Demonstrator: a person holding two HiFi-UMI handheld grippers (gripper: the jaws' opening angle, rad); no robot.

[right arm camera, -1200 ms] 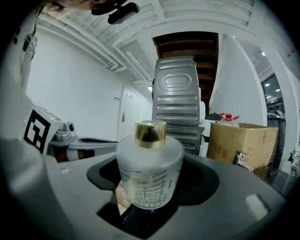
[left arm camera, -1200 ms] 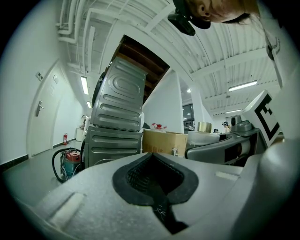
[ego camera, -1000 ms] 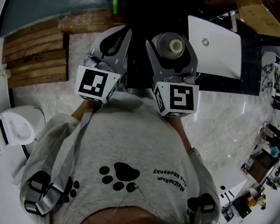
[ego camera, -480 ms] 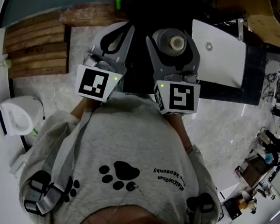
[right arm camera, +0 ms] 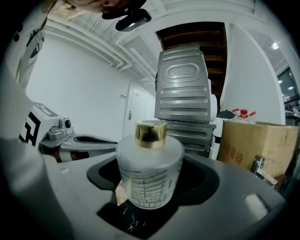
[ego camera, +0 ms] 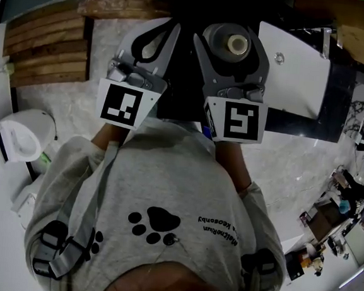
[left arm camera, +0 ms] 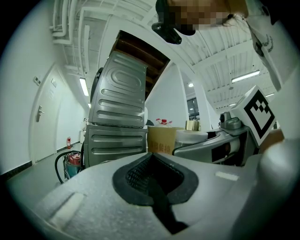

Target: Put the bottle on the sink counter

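Observation:
A frosted white bottle [right arm camera: 150,168] with a gold cap stands upright between the jaws of my right gripper [right arm camera: 152,180], which is shut on its body. From the head view I look down on the bottle [ego camera: 236,45] inside the right gripper [ego camera: 232,43], held in front of the person's chest. The left gripper [ego camera: 169,33] is beside it on the left, shut and holding nothing; its closed jaws [left arm camera: 152,176] fill the bottom of the left gripper view. The white sink basin [ego camera: 296,66] in a dark counter [ego camera: 338,98] lies just right of the bottle.
A white toilet [ego camera: 7,148] is at the left over a pale marble floor [ego camera: 65,103]. Wooden boards [ego camera: 48,51] lie at the upper left. A grey washing machine [right arm camera: 183,93] and a cardboard box [right arm camera: 255,145] stand ahead. Clutter sits at the lower right [ego camera: 326,230].
Both grippers and the bottle have shifted slightly up in the head view. The sink and counter have slid down and to the right. The grip on the bottle is the same.

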